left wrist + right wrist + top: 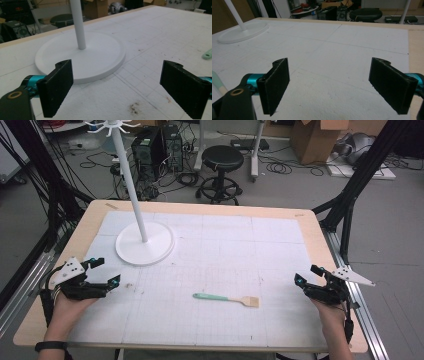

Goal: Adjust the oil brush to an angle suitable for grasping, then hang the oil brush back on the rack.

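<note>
Both jaw pairs stand wide apart and empty, the left hand-held gripper [102,272] and right hand-held gripper [306,275] parked at opposite table [90,222] edges, seemingly a ready pose flanking the spatula [227,298] lying mid-mat, before the stand [145,242].

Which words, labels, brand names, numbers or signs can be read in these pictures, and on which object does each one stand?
None can be read.
The white stand, the green-handled spatula, the gridded white mat and both grippers, left gripper and right gripper, carry no visible text.
The cardboard boxes and the computer towers on the floor behind the table may bear print, but it is too small and blurred to read.
</note>
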A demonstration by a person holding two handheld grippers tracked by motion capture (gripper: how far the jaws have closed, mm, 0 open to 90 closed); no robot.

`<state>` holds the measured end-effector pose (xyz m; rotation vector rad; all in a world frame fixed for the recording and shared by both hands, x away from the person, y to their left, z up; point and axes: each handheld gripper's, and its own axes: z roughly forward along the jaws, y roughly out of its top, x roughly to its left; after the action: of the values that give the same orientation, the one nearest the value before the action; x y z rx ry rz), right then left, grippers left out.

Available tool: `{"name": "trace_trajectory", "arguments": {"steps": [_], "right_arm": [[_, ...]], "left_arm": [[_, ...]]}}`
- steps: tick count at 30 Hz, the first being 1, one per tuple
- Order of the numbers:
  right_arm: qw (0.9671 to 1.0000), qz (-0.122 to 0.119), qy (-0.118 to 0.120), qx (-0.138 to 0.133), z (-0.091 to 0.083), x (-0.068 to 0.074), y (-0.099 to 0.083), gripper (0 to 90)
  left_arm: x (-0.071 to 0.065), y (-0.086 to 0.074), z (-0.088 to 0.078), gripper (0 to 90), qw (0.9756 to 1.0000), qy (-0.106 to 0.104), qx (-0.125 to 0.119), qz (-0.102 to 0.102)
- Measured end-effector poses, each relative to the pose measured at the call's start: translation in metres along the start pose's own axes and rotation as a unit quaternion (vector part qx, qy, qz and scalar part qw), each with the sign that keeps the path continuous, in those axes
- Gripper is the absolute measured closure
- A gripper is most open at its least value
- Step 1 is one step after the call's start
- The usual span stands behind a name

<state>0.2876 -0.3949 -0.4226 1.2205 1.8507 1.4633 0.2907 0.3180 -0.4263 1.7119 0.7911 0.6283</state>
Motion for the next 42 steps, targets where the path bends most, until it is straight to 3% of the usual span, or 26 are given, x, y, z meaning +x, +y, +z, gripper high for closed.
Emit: {"name": "trace_trajectory", "arguments": {"steps": [5,9,15,21,27,35,42], "right_arm": [[1.0,-0.002,0.001,0.002,0.0,-0.001,-0.001,15.9],[1.0,-0.001,0.002,0.001,0.0,-0.001,-0.001,15.9],[1.0,-0.002,0.004,-0.001,0.001,-0.001,-0.001,15.9],[1.0,-0.005,0.008,-0.001,0.002,0.0,-0.001,15.8],[0.9998,-0.011,0.018,-0.003,0.004,0.001,0.002,15.6],[0.9979,-0.036,0.053,-0.005,0.014,0.01,0.013,15.5],[0.9926,-0.064,0.103,0.011,0.031,0.026,0.03,15.6]], "left_arm": [[-0.001,0.001,-0.002,12.2,0.9998,0.006,-0.017,0.001],[-0.002,0.001,-0.001,12.3,0.9999,0.004,-0.014,0.0],[-0.002,0.003,-0.001,12.3,0.9996,-0.002,-0.027,-0.005],[-0.001,0.002,0.001,12.3,0.9995,-0.012,-0.022,-0.019],[-0.002,0.003,0.001,12.3,0.9992,-0.018,-0.03,-0.021],[-0.008,0.006,0.004,12.3,0.9985,-0.03,-0.039,-0.024],[-0.012,0.008,0.007,12.3,0.9985,-0.038,-0.037,-0.015]]}}
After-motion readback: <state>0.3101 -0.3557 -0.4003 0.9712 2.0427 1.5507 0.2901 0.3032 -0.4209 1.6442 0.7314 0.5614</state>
